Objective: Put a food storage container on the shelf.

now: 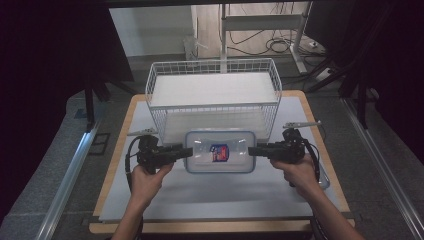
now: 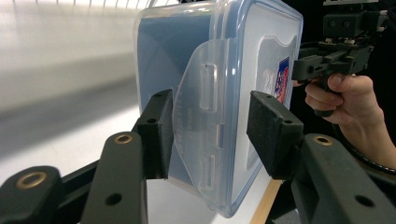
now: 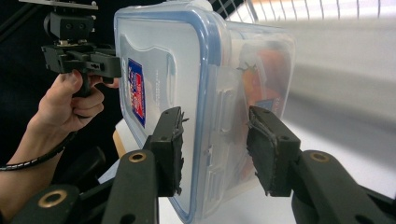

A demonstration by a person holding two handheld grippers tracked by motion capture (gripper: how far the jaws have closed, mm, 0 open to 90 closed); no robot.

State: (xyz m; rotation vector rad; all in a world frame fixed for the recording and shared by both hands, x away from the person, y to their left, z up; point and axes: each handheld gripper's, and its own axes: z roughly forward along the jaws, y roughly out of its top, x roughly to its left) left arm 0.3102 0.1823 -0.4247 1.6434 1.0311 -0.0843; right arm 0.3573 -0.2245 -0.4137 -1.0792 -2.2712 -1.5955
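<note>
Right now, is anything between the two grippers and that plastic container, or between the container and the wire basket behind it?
Nothing visible. The left gripper and right gripper already straddle the container's end latches, jaws open. The wire basket sits directly behind it, only its near wall to clear.

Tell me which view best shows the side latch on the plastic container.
The left gripper view: the clear latch flap sits close up between its jaws. The right gripper view shows the opposite latch, less distinctly. The high view shows the container whole, latches too small to tell.

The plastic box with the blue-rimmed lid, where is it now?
In the high view the box is at the table's middle, just in front of the wire basket, between the left gripper and the right gripper, whose open jaws straddle its end latches.
</note>
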